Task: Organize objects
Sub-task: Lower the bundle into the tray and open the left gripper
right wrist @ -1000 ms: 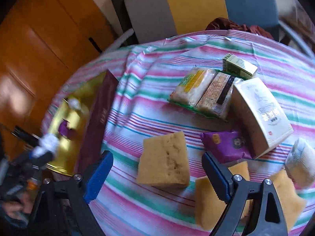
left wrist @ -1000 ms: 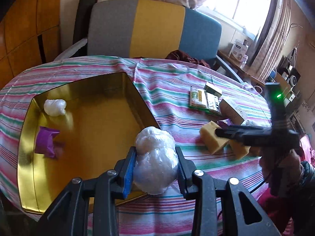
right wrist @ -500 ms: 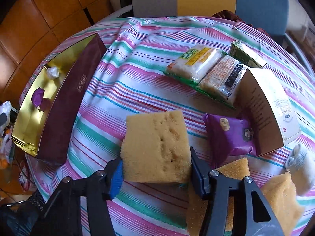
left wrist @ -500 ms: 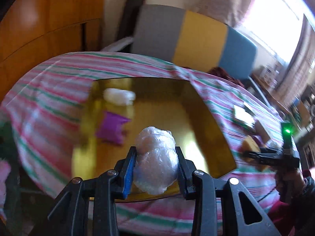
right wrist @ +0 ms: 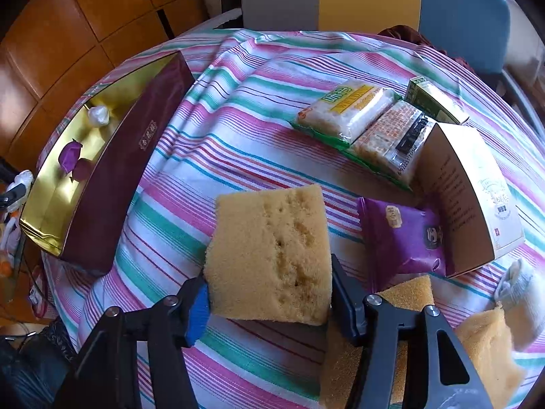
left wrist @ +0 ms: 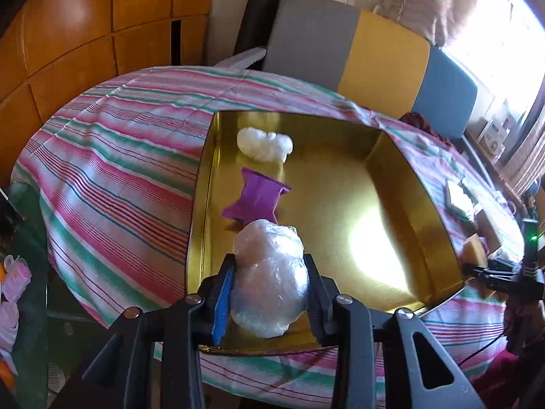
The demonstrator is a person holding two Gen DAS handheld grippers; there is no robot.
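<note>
My left gripper [left wrist: 269,293] is shut on a clear plastic-wrapped white bundle [left wrist: 269,272] and holds it over the near edge of the gold-lined box [left wrist: 391,177]. Inside the box lie a white wrapped bundle [left wrist: 265,144] and a purple wrapper [left wrist: 256,197]. My right gripper [right wrist: 269,303] is shut on a yellow sponge block [right wrist: 272,252], held just above the striped tablecloth [right wrist: 221,143]. The box, maroon outside [right wrist: 115,184], sits at the left in the right wrist view.
Near the right gripper lie a purple snack packet [right wrist: 402,235], a cream carton [right wrist: 473,191], two wrapped cracker packs [right wrist: 361,116], a small green box [right wrist: 432,100], more yellow sponges [right wrist: 483,347] and a white bundle [right wrist: 521,286]. A grey-yellow-blue chair [left wrist: 354,51] stands behind the table.
My left gripper carried the bundle from the box's right side to over its near edge. My right gripper closed on the yellow sponge block and lifted it slightly.
</note>
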